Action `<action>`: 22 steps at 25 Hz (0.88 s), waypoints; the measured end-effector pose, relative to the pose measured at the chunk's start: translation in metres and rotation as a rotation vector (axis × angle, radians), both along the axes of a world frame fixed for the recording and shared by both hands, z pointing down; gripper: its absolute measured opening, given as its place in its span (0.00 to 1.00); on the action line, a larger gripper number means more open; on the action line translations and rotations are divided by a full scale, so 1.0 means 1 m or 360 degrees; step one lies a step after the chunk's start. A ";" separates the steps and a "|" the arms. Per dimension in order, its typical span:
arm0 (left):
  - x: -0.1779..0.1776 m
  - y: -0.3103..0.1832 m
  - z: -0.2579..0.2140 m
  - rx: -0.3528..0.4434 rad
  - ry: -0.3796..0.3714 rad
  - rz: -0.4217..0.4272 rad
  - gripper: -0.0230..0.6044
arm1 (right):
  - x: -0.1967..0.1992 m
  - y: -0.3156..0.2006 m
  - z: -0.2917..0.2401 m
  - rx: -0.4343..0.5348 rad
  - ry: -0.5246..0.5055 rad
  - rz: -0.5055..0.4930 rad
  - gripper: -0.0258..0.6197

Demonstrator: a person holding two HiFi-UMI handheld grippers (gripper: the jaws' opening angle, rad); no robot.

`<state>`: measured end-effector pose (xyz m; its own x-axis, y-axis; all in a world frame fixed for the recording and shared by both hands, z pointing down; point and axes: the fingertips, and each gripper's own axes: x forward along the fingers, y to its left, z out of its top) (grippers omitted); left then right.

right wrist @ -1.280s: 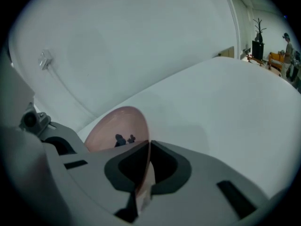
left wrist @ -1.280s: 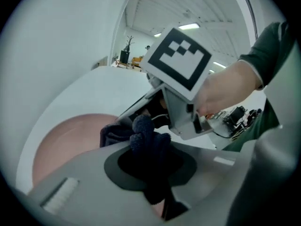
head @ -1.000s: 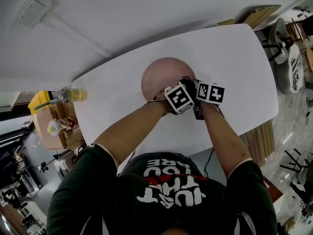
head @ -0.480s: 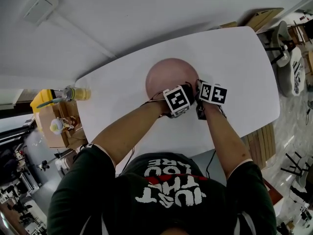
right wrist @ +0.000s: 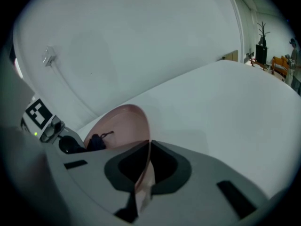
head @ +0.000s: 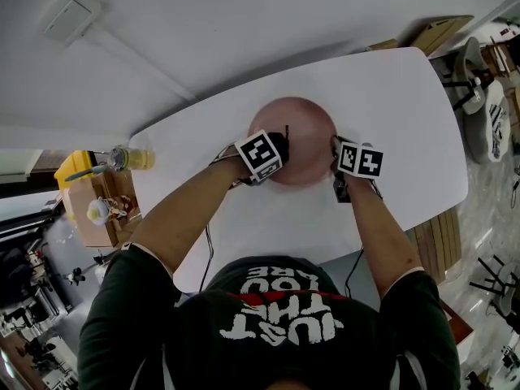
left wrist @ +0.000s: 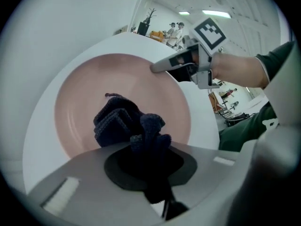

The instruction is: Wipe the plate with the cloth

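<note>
A round pink plate (head: 307,136) lies on the white table (head: 398,120). My right gripper (head: 335,151) is shut on the plate's right rim (right wrist: 145,140); the rim runs between its pads. My left gripper (head: 286,139) is shut on a dark blue knitted cloth (left wrist: 136,126), bunched at its tips. The cloth rests on the plate's (left wrist: 141,84) inner surface, toward its left side. In the left gripper view, my right gripper (left wrist: 157,68) holds the far rim. The right gripper view shows the cloth (right wrist: 96,140) and the left gripper's body (right wrist: 51,128) at the plate's (right wrist: 120,124) far side.
A yellow bottle (head: 130,158) stands just off the table's left end, beside a yellow box (head: 73,169) and a cardboard box (head: 97,205). Chairs and furniture (head: 479,88) crowd the floor at the right. A wall (head: 203,23) runs behind the table.
My left gripper has swept the cloth leftward across the plate, from its right side to the left part. My right gripper stays put on the rim.
</note>
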<state>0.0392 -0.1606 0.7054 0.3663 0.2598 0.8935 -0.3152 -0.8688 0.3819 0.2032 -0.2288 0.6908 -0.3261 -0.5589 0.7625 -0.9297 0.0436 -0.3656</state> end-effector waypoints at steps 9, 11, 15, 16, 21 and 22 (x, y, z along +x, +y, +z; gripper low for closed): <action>-0.010 -0.089 0.008 0.0293 -0.0109 -0.0149 0.12 | -0.007 0.014 0.000 -0.0025 0.0032 -0.0135 0.06; 0.003 -0.101 0.013 0.0354 -0.0110 -0.0140 0.12 | -0.008 0.015 0.001 -0.0033 0.0012 -0.0119 0.06; 0.042 -0.111 0.014 0.0394 -0.0043 -0.0146 0.12 | -0.009 0.016 0.003 -0.0046 -0.0019 -0.0074 0.06; 0.053 -0.107 0.013 0.0392 -0.0023 -0.0126 0.12 | -0.008 0.016 0.003 -0.0048 -0.0025 -0.0054 0.06; 0.099 -0.057 0.006 0.0325 0.0079 0.0076 0.12 | 0.000 0.012 0.003 -0.0032 -0.0038 0.0085 0.06; 0.103 -0.044 0.005 0.0312 0.0094 0.0129 0.12 | 0.001 0.011 0.003 -0.0025 -0.0033 0.0094 0.06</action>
